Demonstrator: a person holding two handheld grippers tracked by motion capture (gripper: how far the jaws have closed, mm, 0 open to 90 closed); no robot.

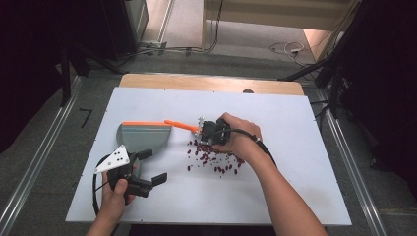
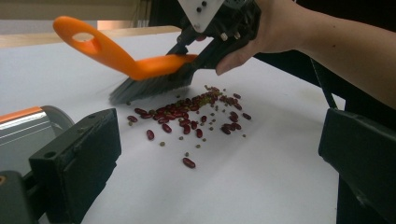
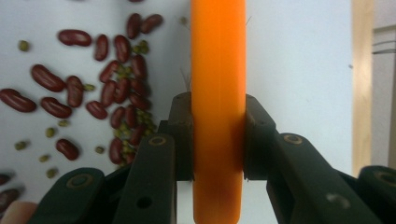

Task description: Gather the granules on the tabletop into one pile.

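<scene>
My right gripper [image 1: 201, 131] is shut on an orange hand brush [image 2: 140, 65], its jaws pinching the orange back [image 3: 218, 116]. The brush's dark bristles touch the white table at the left edge of a scatter of red kidney beans [image 1: 214, 156] mixed with small green beans [image 2: 187, 119]. A grey dustpan with an orange rim [image 1: 143, 134] lies left of the beans. My left gripper [image 1: 152, 167] hovers open and empty near the table's front left, just in front of the dustpan [image 2: 23, 133], its jaws wide apart.
A white sheet [image 1: 275, 187] covers the wooden table [image 1: 206, 82]. Black cables [image 1: 98, 191] loop from the left gripper. Metal rails [image 1: 29, 167] and dark stands flank the table on the floor.
</scene>
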